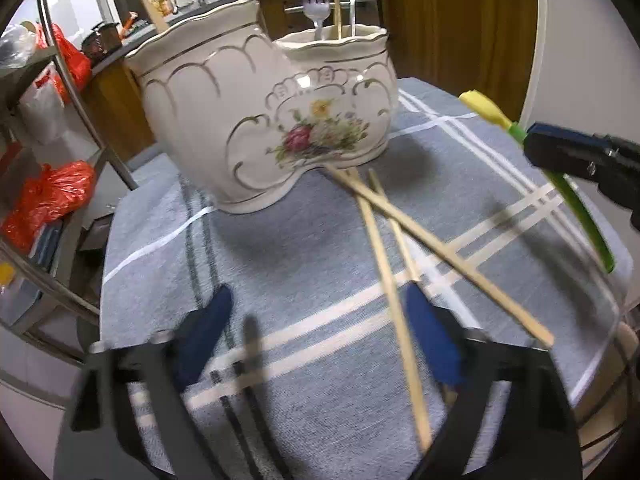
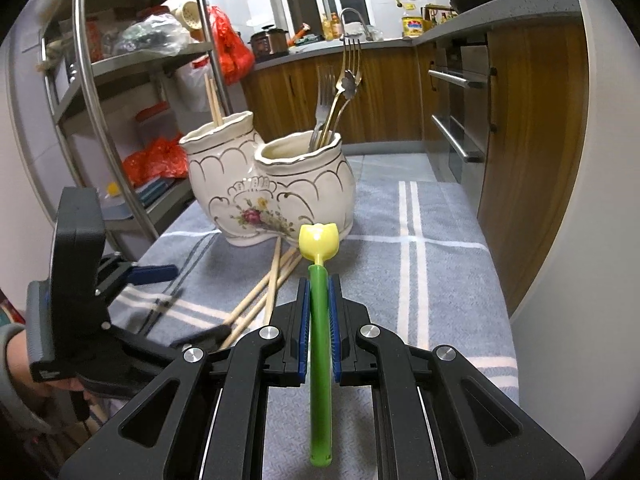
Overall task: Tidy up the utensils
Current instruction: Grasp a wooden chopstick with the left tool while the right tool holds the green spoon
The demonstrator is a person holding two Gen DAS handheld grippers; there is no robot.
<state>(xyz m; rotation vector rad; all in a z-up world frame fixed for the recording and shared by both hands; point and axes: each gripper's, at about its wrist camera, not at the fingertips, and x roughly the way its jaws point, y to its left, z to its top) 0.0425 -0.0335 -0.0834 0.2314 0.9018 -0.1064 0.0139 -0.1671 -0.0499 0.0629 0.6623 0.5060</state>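
A cream floral double-pot holder [image 1: 256, 120] [image 2: 272, 184] stands on a blue checked cloth [image 1: 304, 248]. Its right pot holds forks [image 2: 340, 88]; its left pot holds chopsticks [image 2: 214, 100]. Three loose chopsticks [image 1: 400, 232] [image 2: 272, 288] lie crossed on the cloth in front of it. My left gripper [image 1: 320, 320] is open just above the cloth, with the chopsticks running past its right finger. My right gripper [image 2: 319, 312] is shut on a green-handled utensil with a yellow tulip head [image 2: 319, 240] [image 1: 486, 110], held above the cloth to the right of the holder.
A metal shelf rack [image 2: 132, 80] with red bags stands left of the table. Wooden kitchen cabinets [image 2: 520, 140] and an oven are behind and to the right. The table's edge [image 1: 600, 340] curves close on the right.
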